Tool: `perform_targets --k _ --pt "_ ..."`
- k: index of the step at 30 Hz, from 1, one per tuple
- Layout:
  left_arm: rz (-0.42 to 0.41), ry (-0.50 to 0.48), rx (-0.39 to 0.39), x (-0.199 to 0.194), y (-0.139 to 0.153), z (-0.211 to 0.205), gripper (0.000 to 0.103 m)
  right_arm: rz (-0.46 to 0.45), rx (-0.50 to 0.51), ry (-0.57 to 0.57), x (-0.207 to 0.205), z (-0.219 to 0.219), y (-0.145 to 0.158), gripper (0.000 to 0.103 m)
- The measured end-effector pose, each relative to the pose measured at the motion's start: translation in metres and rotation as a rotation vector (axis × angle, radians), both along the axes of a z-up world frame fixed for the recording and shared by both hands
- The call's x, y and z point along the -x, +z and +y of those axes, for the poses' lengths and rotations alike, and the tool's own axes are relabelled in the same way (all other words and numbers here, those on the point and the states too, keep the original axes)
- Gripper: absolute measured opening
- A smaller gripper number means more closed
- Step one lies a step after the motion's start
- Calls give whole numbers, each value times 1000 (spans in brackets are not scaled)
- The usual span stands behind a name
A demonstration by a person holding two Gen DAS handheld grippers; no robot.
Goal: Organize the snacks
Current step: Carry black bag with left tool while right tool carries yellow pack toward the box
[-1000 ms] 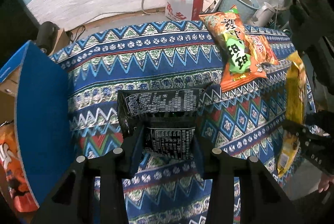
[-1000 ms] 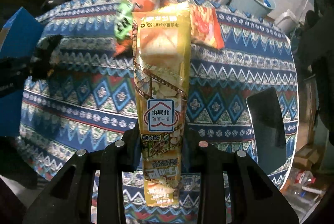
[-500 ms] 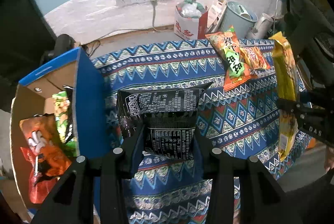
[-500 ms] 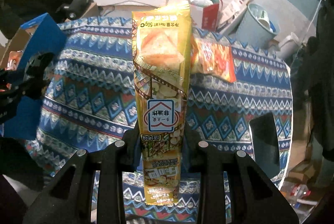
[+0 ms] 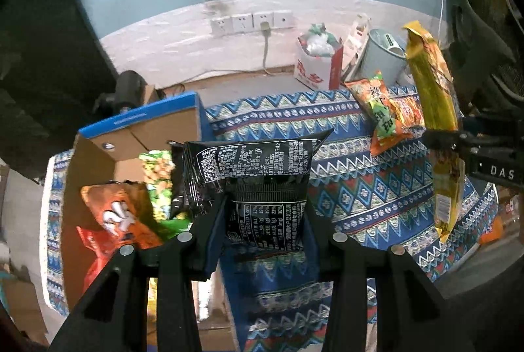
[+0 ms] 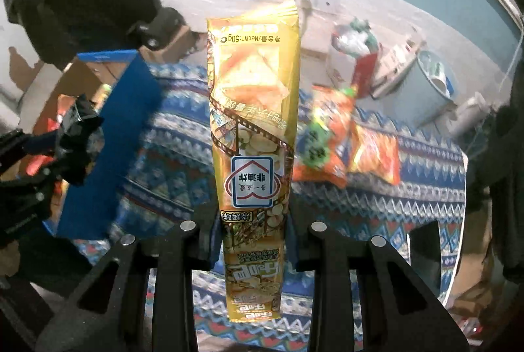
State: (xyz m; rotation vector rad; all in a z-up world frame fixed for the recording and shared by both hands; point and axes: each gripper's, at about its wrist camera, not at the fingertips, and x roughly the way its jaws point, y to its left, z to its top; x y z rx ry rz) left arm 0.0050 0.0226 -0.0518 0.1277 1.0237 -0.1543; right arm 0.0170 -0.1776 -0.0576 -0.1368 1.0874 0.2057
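My left gripper [image 5: 265, 217] is shut on a black snack bag [image 5: 255, 168] and holds it up at the right edge of an open blue cardboard box [image 5: 144, 119]. The box holds an orange bag [image 5: 118, 217] and a green bag [image 5: 157, 175]. My right gripper [image 6: 252, 221] is shut on a tall yellow snack bag [image 6: 253, 109], held upright above the table; it also shows in the left wrist view [image 5: 432, 96]. An orange-and-green bag [image 5: 380, 112] and a smaller orange bag [image 5: 407, 109] lie on the patterned tablecloth [image 5: 344, 188].
The box [image 6: 131, 122] stands at the table's left end. Behind the table are a red-and-white bag [image 5: 317, 63], a pale bin [image 5: 383, 53] and wall sockets [image 5: 252, 22]. A dark flat object [image 6: 425, 250] lies on the cloth at the right.
Both grippers have risen and swung left with their bags. The black bag now hangs by the box's right edge, and the box's inside has come into view.
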Motion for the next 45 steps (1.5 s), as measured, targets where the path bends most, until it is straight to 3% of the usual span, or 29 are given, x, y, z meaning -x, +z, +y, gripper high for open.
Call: perform_targets --k 8,17,31,45 --pt "-70 25 -2 10 18 30 43 -18 -39 58 -13 47 19 29" --pt "-81 79 11 12 18 73 43 -2 -53 135 -23 106 23 29" --pt "-62 221 17 9 4 149 43 64 -104 211 -49 186 13 29" --pt "-6 292 44 10 -12 187 43 141 -130 250 -64 241 -8 29"
